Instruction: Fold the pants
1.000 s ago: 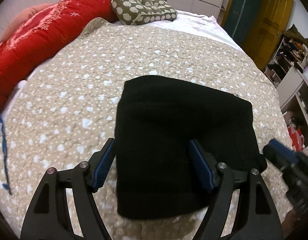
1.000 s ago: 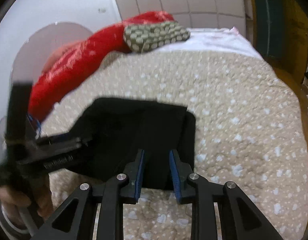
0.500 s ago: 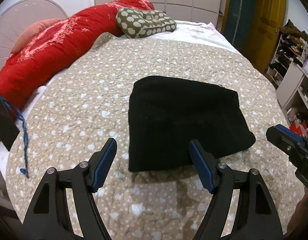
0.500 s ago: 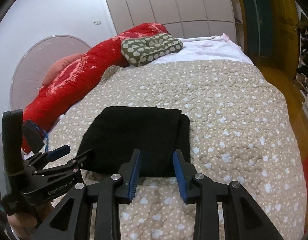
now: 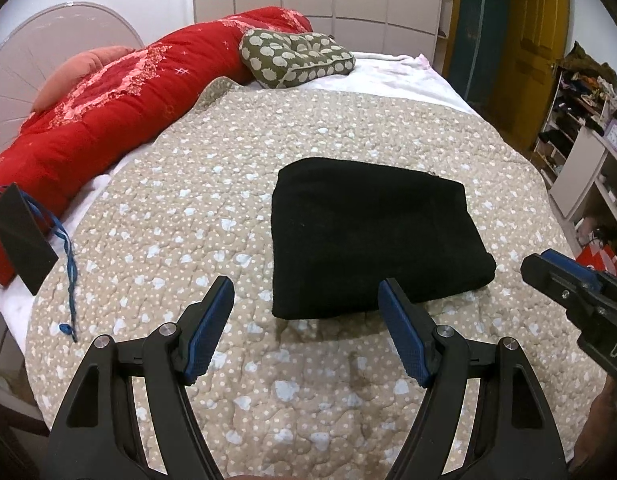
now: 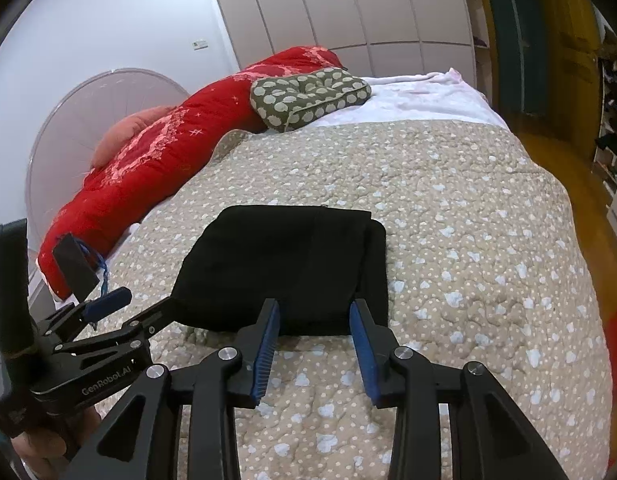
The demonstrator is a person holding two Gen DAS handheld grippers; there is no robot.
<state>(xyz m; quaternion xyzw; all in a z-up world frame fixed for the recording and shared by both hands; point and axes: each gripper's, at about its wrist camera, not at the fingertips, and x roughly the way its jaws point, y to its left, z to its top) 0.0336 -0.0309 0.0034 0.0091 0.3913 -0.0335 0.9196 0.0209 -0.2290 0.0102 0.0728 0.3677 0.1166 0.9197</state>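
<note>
surface: bed (image 5: 348, 420) under a beige dotted quilt; black pants (image 5: 372, 236) folded flat mid-quilt | room: red duvet (image 5: 120, 112) and green spotted pillow (image 5: 296, 58) at the far edge; yellow door (image 5: 528, 60); pale wardrobe (image 6: 348, 8) | left gripper (image 5: 308, 304): jaws wide, empty, short of pants | right gripper (image 6: 314, 316): jaws opening, nothing held

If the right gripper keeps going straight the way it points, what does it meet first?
Most likely the near edge of the folded black pants, which lies just ahead of the right gripper. Its jaws are opening with nothing between them. Depth is unclear; it could touch the quilt first.
</note>
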